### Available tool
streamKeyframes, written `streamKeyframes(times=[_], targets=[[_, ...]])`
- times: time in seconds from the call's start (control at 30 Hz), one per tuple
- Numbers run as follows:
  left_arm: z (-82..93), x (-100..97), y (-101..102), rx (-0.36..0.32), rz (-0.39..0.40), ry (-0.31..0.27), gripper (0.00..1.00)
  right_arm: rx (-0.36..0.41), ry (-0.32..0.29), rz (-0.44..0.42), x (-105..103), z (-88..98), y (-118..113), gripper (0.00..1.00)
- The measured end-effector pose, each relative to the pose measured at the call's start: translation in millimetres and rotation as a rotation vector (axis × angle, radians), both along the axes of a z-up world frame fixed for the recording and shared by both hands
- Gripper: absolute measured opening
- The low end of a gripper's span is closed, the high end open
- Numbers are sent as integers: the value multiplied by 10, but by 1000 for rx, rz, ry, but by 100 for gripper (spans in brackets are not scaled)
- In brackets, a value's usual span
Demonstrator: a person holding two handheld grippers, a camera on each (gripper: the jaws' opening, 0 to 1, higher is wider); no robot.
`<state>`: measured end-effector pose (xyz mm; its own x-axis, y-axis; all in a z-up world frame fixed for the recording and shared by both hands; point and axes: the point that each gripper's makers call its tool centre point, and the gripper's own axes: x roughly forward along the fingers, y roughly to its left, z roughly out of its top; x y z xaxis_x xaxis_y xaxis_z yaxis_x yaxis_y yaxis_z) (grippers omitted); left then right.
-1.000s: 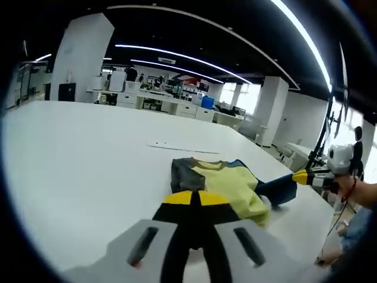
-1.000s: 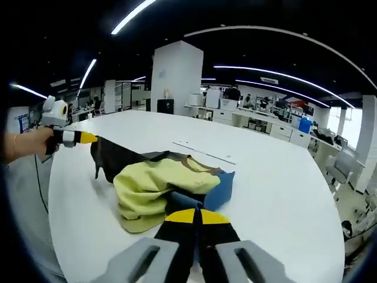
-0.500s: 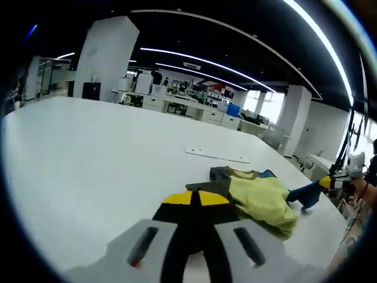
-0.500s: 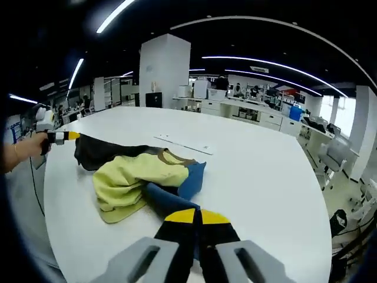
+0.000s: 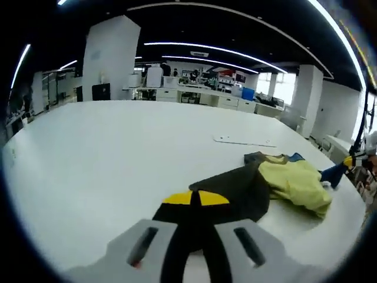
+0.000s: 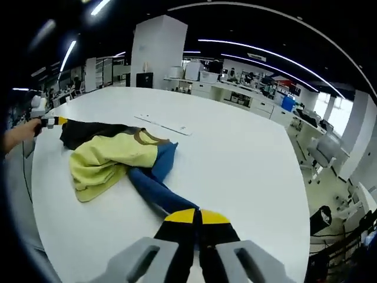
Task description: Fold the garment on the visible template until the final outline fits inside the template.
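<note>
On white table [image 5: 88, 153] | one garment [image 6: 112, 156] | two grippers: left gripper [image 5: 195, 198], right gripper [image 6: 197, 216], each pinching a sleeve

Soft matt cloth garment [image 6: 112, 159], smooth white table [image 6: 235, 153]

We see the garment [image 6: 115, 156] lying on the counter [image 6: 235, 159], stretched out between the two tools. In the right gripper view, one sleeve [image 6: 156, 191] runs from the bunched body toward the right tool [image 6: 197, 217] at the near edge, and the far sleeve reaches the left tool [image 6: 52, 121] at the left, where a hand [image 6: 15, 134] holds it. Behind the garment a flat strip [image 6: 162, 125] lies on the counter. In the left gripper view, the near sleeve [image 5: 235, 188] meets the left tool [image 5: 195, 198], with the garment's body to its right and the right tool [image 5: 351, 160] at the far right edge.
</note>
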<state>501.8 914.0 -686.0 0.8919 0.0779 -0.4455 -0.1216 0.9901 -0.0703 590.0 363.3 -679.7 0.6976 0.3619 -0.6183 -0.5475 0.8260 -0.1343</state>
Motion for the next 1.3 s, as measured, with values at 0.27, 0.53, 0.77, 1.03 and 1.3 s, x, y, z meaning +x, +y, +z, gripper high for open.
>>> streamKeyframes(times=[0.27, 0.53, 0.77, 1.03, 1.3], targets=[[-200, 48, 345, 94, 53, 75, 0, -61, 31, -22, 36, -96, -164, 0], [-370, 158, 587, 202, 35, 148, 0, -151, 51, -16, 147, -148, -304, 0], [-581, 248, 756, 255, 35, 228, 0, -219, 79, -28, 233, -211, -450, 0], [-728, 285, 897, 317, 20, 301, 0, -260, 91, -69, 317, -277, -646, 0], [-759, 346, 1034, 297, 25, 320, 0, -346, 102, -72, 335, -350, -789, 0]])
